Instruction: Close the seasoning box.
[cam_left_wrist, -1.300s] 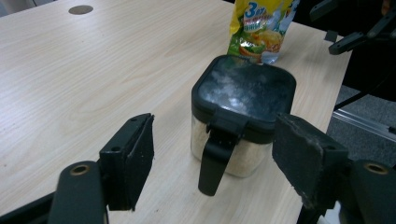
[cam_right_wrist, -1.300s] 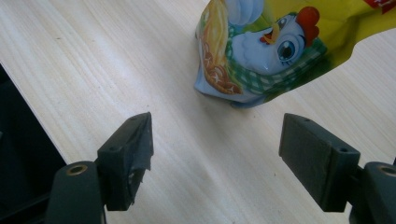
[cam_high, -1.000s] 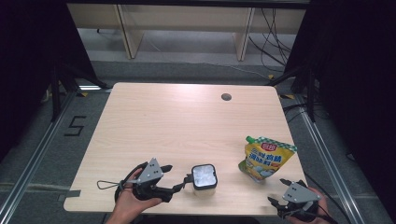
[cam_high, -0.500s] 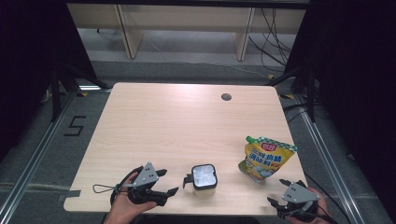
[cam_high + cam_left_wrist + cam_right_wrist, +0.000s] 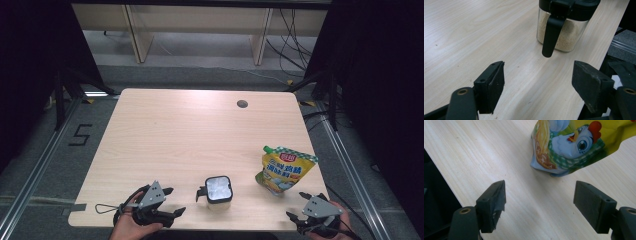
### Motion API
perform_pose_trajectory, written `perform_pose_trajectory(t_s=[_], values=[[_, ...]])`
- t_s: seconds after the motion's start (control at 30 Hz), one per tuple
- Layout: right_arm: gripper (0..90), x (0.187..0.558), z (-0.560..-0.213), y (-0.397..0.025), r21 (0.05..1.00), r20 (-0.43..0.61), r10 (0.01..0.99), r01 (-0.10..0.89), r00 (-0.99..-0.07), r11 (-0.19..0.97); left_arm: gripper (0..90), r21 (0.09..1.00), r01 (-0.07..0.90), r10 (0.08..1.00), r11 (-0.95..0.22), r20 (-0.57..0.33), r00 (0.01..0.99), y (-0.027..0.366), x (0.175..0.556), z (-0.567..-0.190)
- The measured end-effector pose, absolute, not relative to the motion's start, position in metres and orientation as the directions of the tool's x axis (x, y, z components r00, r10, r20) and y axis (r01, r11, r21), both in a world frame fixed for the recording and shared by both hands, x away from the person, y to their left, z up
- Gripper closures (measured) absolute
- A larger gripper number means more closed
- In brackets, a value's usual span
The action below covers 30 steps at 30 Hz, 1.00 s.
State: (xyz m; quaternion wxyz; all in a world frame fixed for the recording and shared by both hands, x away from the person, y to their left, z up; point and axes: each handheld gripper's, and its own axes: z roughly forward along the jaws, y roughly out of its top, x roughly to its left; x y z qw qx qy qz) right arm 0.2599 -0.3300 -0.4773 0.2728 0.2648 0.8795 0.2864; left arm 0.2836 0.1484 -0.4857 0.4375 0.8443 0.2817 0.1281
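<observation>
Left hand-held gripper (image 5: pixel 171 201): mine, wide open, near the jar (image 5: pixel 218 189).
Right hand-held gripper (image 5: pixel 299 206): open, near the pouch (image 5: pixel 283 169).
Done: nothing grabbed yet.
Left: everything.

Left gripper (image 5: pixel 171 201): black body, grey three-cornered plate on top, thin dark cable looped behind it.
Right gripper (image 5: pixel 299 207): black body, same grey plate dotted with small holes.
Jaws: two flat black pads, worn edges, each on a black arm with a brass-ringed screw hole.
Hands: bare, no sleeves visible.
</observation>
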Motion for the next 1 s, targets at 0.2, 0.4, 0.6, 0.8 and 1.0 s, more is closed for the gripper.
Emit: perform_pose_trajectory(t_s=[0.2, 0.4, 0.6, 0.8, 1.0], values=[[24.6, 0.26, -0.479, -0.329, 0.651, -0.316, 0.621, 0.312, -0.717, 0.692, 22.9, 0.797, 0.375, 0.593, -0.474, -0.026, 0.805, 0.147, 0.277, -0.493], [22.3, 0.26, -0.48, -0.328, 0.638, -0.326, 0.6, 0.298, -0.731, 0.71, 20.1, 0.786, 0.394, 0.595, -0.475, -0.043, 0.803, 0.149, 0.275, -0.495], [21.3, 0.26, -0.482, -0.326, 0.64, -0.318, 0.603, 0.304, -0.731, 0.706, 17.8, 0.783, 0.393, 0.599, -0.482, -0.032, 0.8, 0.15, 0.277, -0.495], [21.2, 0.26, -0.483, -0.326, 0.637, -0.314, 0.606, 0.311, -0.731, 0.705, 17.7, 0.775, 0.397, 0.609, -0.492, -0.018, 0.793, 0.153, 0.28, -0.497], [21.0, 0.261, -0.485, -0.326, 0.629, -0.308, 0.604, 0.319, -0.735, 0.709, 17.1, 0.78, 0.407, 0.614, -0.476, -0.036, 0.788, 0.153, 0.281, -0.498]])
